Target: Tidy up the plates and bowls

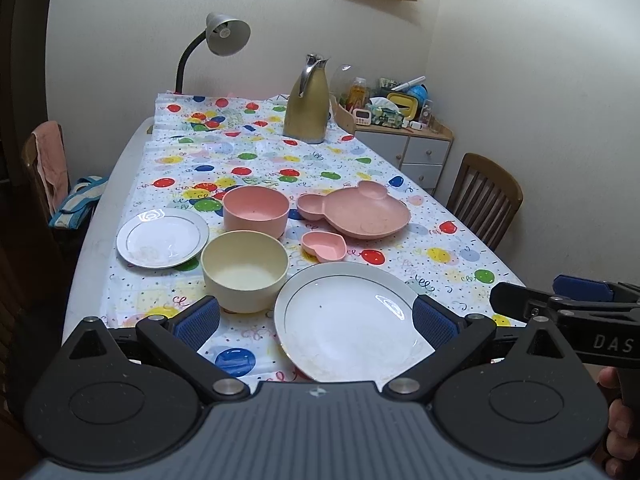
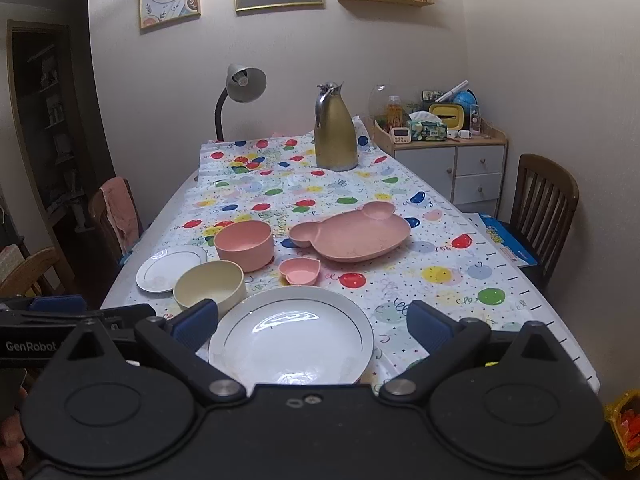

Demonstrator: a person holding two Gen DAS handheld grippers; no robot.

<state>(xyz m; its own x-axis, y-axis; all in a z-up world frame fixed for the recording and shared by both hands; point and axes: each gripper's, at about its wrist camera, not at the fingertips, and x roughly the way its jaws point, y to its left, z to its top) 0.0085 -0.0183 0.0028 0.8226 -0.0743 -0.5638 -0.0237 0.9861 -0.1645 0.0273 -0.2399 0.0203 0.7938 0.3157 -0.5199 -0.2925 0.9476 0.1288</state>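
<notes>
- The left gripper [image 1: 316, 320] hovered above the near end of the table [image 1: 94, 240], its 2 blue-padded fingers [image 1: 196, 322] spread wide and holding nothing.
- The right gripper [image 2: 314, 326] hovered beside it at the same end, fingers likewise spread wide and empty; its side also showed at the right edge of the left wrist view.
- A large white plate [image 1: 348, 320] with a thin dark ring lay flat on the balloon-print tablecloth [image 1: 440, 256], nearest to both grippers and framed between their fingers in both views.
- A cream bowl [image 1: 244, 270] stood upright just left of the large plate, very close to its rim.
- A pink bowl [image 1: 256, 210] stood upright directly behind the cream bowl.
- A small white plate [image 1: 162, 238] lay flat near the left table edge, left of the 2 bowls.
- A small pink heart-shaped dish [image 1: 324, 246] sat between the large white plate and a pink bear-shaped plate [image 1: 354, 210], which lay further back and to the right.
- A gold jug [image 1: 306, 100] stood at the far end of the table, well apart from the dishes.
- A grey desk lamp [image 1: 224, 36] rose behind the far left corner.
- A wooden chair [image 1: 486, 198] stood at the right side of the table.
- Part of a hand [image 1: 620, 420] was visible under the right gripper.
</notes>
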